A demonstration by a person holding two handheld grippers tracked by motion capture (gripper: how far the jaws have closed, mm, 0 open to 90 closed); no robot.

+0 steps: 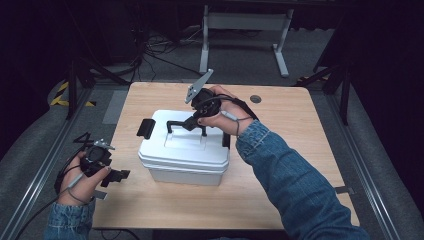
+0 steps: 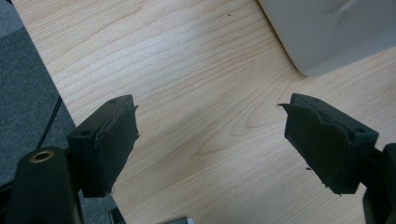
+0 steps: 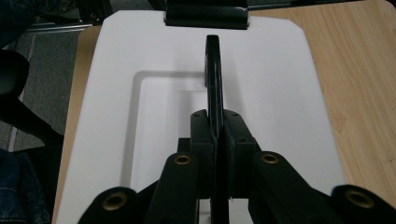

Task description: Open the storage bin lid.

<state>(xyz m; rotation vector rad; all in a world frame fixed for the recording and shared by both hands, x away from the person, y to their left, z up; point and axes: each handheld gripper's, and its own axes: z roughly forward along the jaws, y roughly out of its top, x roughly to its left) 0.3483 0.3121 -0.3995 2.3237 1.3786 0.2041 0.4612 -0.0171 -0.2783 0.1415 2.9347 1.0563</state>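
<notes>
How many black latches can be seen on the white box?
2: one latch on the box's left end, one latch partly hidden on its right end below the person's wrist. Others may be hidden.

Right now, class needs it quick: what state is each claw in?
Left claw: open, empty, over the table.
Right claw: shut on the black handle of the white box.
</notes>
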